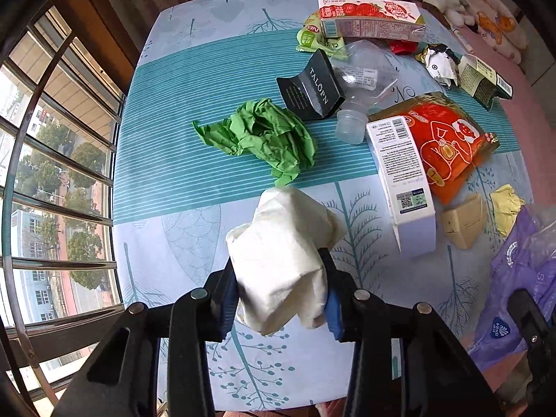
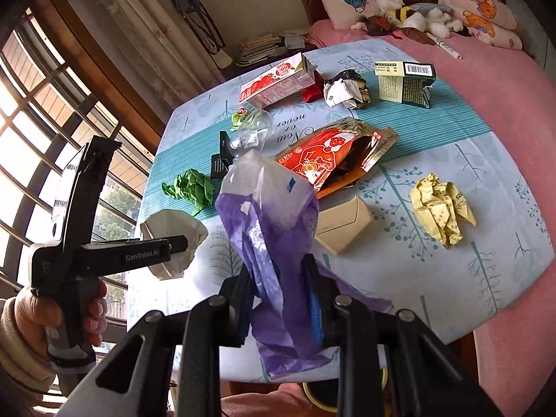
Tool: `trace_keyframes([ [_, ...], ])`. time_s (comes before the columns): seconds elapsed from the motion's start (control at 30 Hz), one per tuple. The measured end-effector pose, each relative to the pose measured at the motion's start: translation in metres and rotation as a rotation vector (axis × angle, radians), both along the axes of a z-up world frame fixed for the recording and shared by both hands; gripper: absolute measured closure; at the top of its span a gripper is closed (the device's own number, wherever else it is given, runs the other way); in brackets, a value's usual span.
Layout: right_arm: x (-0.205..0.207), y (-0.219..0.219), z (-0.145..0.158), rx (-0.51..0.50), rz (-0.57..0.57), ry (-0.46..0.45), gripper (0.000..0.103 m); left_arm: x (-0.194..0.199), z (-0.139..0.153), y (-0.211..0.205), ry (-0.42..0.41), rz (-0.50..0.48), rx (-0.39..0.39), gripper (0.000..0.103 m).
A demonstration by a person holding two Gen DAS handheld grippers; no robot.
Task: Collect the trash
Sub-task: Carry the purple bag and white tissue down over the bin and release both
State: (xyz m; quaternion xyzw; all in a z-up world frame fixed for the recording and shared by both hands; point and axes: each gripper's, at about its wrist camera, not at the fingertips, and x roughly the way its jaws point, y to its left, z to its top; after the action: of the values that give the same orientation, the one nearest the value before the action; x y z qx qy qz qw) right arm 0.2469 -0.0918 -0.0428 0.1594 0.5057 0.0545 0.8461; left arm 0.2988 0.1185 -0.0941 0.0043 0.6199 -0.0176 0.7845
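The left gripper (image 1: 281, 299) has its jaws clamped on a crumpled white paper tissue wad (image 1: 283, 260), held just above the near part of the tabletop (image 1: 166, 243), which is covered in a pale blue cloth with printed trees and a teal striped band. The right gripper (image 2: 281, 299) has its jaws pinched on a purple-and-clear plastic bag (image 2: 269, 229), whose clear upper end stands up while the purple end hangs below the jaws near the tabletop's near edge. A person's hand (image 2: 93, 309) grips the handle of the left tool at the tabletop's left side. Just beyond the bag lie a small beige cardboard box (image 2: 342, 226) and, toward the right edge, a crumpled yellow paper ball (image 2: 441, 208). On the teal band sit a crumpled green paper wad (image 1: 264, 139), a black folded carton (image 1: 311, 87), a clear plastic bottle (image 1: 361, 87) lying on its side, a long white box with barcodes (image 1: 403, 177) and an orange foil snack pouch (image 1: 444, 139) — all loose. Toward the far edge are a red-and-white strawberry milk carton (image 1: 371, 17), a crumpled black-and-white wrapper (image 2: 344, 90) and a dark green box (image 2: 406, 83). Past the tabletop a pink bed (image 2: 486, 80) carries stuffed toys.
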Motion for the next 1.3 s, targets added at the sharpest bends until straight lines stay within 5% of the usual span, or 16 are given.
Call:
trace_keyframes([
  [0.37,-0.089,-0.048,0.035,0.061,0.128,-0.052,0.077,-0.136,0.075,-0.041,-0.207,0.033,-0.026,0.063],
  [0.5,-0.126,-0.066,0.033,0.060,0.185,-0.036,0.077,-0.187,0.075,-0.075,-0.234,0.016,-0.048,0.063],
  [0.63,-0.155,-0.080,0.022,0.051,0.222,-0.003,0.077,-0.230,0.065,-0.105,-0.247,0.011,-0.151,0.063],
  [0.93,-0.191,-0.094,-0.055,0.090,0.213,0.150,0.077,-0.271,-0.015,-0.152,-0.106,-0.066,-0.067,0.062],
  [1.3,-0.191,-0.090,-0.232,0.109,0.142,0.353,0.077,-0.261,-0.172,-0.149,0.046,-0.024,-0.050,0.062],
])
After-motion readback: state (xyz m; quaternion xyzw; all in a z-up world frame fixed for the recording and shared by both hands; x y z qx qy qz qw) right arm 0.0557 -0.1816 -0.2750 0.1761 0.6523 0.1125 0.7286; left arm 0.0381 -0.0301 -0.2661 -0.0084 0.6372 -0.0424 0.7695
